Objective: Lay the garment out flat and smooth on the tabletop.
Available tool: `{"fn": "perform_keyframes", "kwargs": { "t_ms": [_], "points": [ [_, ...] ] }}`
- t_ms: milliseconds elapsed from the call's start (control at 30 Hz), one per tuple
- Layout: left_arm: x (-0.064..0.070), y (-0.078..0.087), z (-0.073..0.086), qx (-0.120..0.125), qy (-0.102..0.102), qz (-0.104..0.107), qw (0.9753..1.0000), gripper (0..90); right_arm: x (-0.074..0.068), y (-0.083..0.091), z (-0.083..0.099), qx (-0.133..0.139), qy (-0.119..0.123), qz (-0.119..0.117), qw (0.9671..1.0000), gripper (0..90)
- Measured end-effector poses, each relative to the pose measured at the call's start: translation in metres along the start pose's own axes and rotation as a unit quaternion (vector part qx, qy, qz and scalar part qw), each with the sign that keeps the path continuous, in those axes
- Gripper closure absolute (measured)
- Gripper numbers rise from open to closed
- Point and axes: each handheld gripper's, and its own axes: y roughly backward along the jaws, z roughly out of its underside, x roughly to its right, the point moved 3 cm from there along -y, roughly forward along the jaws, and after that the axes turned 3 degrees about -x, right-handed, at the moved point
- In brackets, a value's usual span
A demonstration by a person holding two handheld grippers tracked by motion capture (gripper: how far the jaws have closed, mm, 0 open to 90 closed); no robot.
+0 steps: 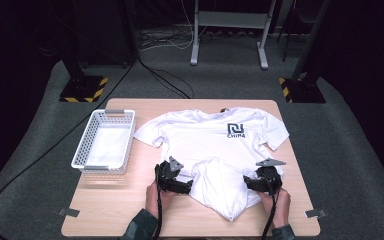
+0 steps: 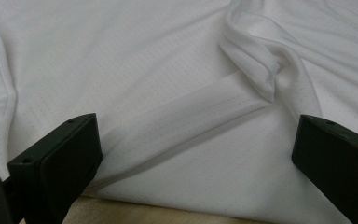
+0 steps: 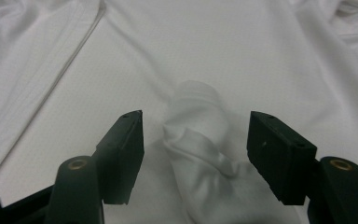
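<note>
A white T-shirt (image 1: 205, 137) with a dark "CHINA" logo lies spread on the wooden table (image 1: 120, 205), its lower part bunched toward the front edge. My left gripper (image 1: 186, 185) rests at the bunch's left side, open, with the hem fold (image 2: 186, 121) running between its jaws. My right gripper (image 1: 247, 183) sits at the bunch's right side, open, its jaws either side of a raised cloth pucker (image 3: 196, 135). Neither holds cloth.
A white plastic basket (image 1: 105, 141) stands at the table's left side. Bare wood shows in front of the basket and along the front edge. Black stands and cables lie on the grey floor beyond the table.
</note>
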Motion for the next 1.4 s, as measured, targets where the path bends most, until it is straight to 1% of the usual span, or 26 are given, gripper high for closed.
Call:
{"fn": "perform_keyframes", "kwargs": {
  "t_ms": [67,100,133,233,300,367,467,567,633,667,700,733,767,800,867,933,967,1033,1100,1133,1167,1200,1267,1333,1367,1400],
  "points": [
    [0.0,0.0,0.0,-0.001,0.0,0.0,1.0,1.2,-0.002,-0.01,-0.001,-0.01,0.011,0.001,0.9999,46.4],
    [0.0,0.0,0.0,-0.001,0.0,0.0,1.0,1.2,-0.003,-0.01,-0.001,0.0,0.011,-0.002,0.9999,55.1],
    [0.0,0.0,0.0,0.0,0.0,0.0,1.0,1.2,-0.003,-0.009,0.0,0.002,0.015,0.003,0.9999,61.6],
    [0.0,0.0,0.0,0.0,0.0,0.0,1.0,1.2,-0.002,-0.002,0.007,0.006,0.016,0.0,0.9999,74.1],
    [0.0,0.0,0.0,0.001,0.001,0.0,1.0,1.2,0.002,0.006,0.013,0.009,0.016,0.002,0.9998,77.1],
    [0.0,0.0,0.0,0.001,0.001,0.0,1.0,1.2,0.005,0.016,0.021,0.016,0.01,0.005,0.9998,78.6],
    [0.0,0.0,0.0,0.0,0.001,0.0,1.0,1.2,0.009,0.034,0.037,0.026,0.004,0.016,0.9995,78.8],
    [0.0,0.0,0.0,0.0,0.0,0.0,1.0,1.2,0.014,0.05,0.055,0.024,-0.004,0.023,0.9994,78.5],
    [0.0,0.0,0.0,0.0,0.0,0.0,1.0,1.2,0.016,0.056,0.067,0.014,-0.012,0.026,0.9995,75.5],
    [0.0,0.0,0.0,0.0,0.0,0.0,1.0,1.2,0.018,0.059,0.071,0.013,-0.018,0.026,0.9994,71.3],
    [0.0,0.0,0.0,0.0,0.0,0.0,1.0,1.2,0.019,0.061,0.073,0.014,-0.027,0.025,0.9992,64.8],
    [0.0,0.0,0.0,0.0,0.0,0.0,1.0,1.2,0.02,0.062,0.073,0.019,-0.032,0.023,0.999,61.0],
    [0.0,0.0,0.0,0.0,0.001,0.0,1.0,1.2,0.019,0.063,0.072,0.031,-0.034,0.02,0.9988,56.8],
    [0.0,0.0,0.0,0.0,0.001,0.0,1.0,1.1,0.018,0.063,0.069,0.037,-0.038,0.017,0.9985,49.5],
    [0.0,0.0,0.0,0.0,0.001,0.0,1.0,1.1,0.015,0.06,0.061,0.05,-0.036,0.013,0.998,45.7],
    [0.0,0.0,0.0,0.0,0.0,0.0,1.0,1.1,0.011,0.049,0.052,0.044,-0.032,0.018,0.9984,36.8],
    [0.0,0.0,0.0,0.0,0.0,0.0,1.0,1.2,0.009,0.043,0.049,0.038,-0.028,0.024,0.9986,36.2],
    [0.0,0.0,0.0,0.0,0.0,0.0,1.0,1.1,0.007,0.031,0.046,0.021,-0.023,0.027,0.9991,32.4],
    [0.0,0.0,0.0,0.0,0.0,0.0,1.0,1.1,0.006,0.025,0.048,0.005,-0.021,0.034,0.9992,29.6],
    [0.0,0.0,0.0,0.0,0.0,0.0,1.0,1.2,0.007,0.026,0.05,0.009,-0.026,0.031,0.9991,29.3],
    [0.0,0.0,0.0,0.0,0.0,0.0,1.0,1.2,0.007,0.028,0.053,0.008,-0.027,0.034,0.999,27.7],
    [0.0,0.0,0.0,0.0,0.0,0.0,1.0,1.1,0.009,0.031,0.056,0.004,-0.029,0.039,0.9988,26.2],
    [0.0,0.0,0.0,0.0,0.0,0.0,1.0,1.2,0.012,0.039,0.064,-0.001,-0.031,0.039,0.9987,24.8],
    [-0.001,0.0,0.0,0.0,0.001,-0.001,1.0,1.2,0.015,0.047,0.072,-0.021,-0.028,0.052,0.998,20.9],
    [-0.001,0.001,0.001,0.0,0.002,-0.002,1.0,1.2,0.017,0.052,0.076,-0.033,-0.028,0.053,0.9976,20.2],
    [-0.001,0.001,0.001,0.0,0.003,-0.003,1.0,1.2,0.02,0.058,0.08,-0.035,-0.03,0.055,0.9974,20.2]
  ]
}}
